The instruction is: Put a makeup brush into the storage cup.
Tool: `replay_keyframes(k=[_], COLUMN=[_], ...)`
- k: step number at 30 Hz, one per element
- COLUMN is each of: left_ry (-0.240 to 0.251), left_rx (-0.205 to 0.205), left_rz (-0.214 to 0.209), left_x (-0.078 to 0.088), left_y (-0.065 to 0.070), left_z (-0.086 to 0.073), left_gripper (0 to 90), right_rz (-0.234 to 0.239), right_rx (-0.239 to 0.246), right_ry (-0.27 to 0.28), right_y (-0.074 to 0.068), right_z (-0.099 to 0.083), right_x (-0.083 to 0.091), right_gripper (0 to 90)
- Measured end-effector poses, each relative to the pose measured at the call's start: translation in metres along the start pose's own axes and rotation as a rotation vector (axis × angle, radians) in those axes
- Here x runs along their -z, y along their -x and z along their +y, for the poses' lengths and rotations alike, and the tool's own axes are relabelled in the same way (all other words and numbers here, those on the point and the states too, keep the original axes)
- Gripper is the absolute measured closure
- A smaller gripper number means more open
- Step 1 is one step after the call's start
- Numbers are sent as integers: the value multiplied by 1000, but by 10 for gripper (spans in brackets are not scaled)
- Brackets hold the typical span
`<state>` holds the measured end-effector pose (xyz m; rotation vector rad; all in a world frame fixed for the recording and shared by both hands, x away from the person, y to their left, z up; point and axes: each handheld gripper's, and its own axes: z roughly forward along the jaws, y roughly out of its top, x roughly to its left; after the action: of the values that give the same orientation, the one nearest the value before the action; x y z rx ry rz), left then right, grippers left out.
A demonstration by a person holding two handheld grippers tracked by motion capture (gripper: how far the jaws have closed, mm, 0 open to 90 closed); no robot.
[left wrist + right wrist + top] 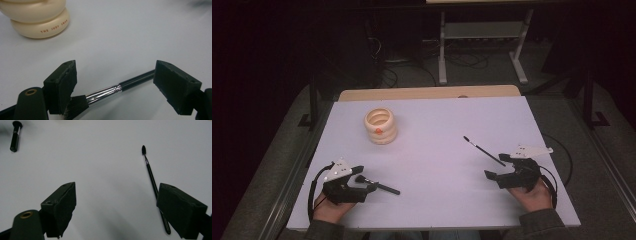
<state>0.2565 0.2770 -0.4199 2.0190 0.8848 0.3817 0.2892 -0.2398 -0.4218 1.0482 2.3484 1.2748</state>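
Brushes, two, lie flat on the tabletop (432,150). Short makeup brush (105,95) sits between the left gripper (113,77)'s spread jaws, unpinched. Thin liner brush (153,185) runs by the right gripper (116,202)'s 3 o'clock jaw, jaws also spread. Both look light, stiff, slick-handled; best gripped mid-handle, off the soft bristles. Cream ringed holder (381,126) at 11 o'clock.

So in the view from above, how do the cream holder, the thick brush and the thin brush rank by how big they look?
1. Cream ringed holder, clearly the bulkiest.
2 and 3. Thick brush and thin brush: unsure. Both are slim, and a gripper covers part of each.
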Motion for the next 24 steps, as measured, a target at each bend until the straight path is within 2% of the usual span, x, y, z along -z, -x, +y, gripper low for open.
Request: replay_keyframes(k=[10,13,15,21,23,24], left_ry=[2,11,15,18,14,25], left_rx=[-5,2,-9,3,-5,4], left_rz=[-3,-2,4,3,5,2], left_x=[0,1,3,4,5,5], left_y=[1,1,1,1,1,2], left_z=[1,0,0,1,2,2], left_gripper=[187,187,187,188,189,189], right_rz=[17,17,29,46,58,58], right_rx=[-6,13,7,36,57,57], right_ry=[4,13,20,-9,-14,-14], right_y=[-5,-13,-16,-24,-29,-29], right_z=[3,13,18,32,42,42], right_x=[1,4,5,0,-1,-1], right_gripper=[151,151,152,151,151,151])
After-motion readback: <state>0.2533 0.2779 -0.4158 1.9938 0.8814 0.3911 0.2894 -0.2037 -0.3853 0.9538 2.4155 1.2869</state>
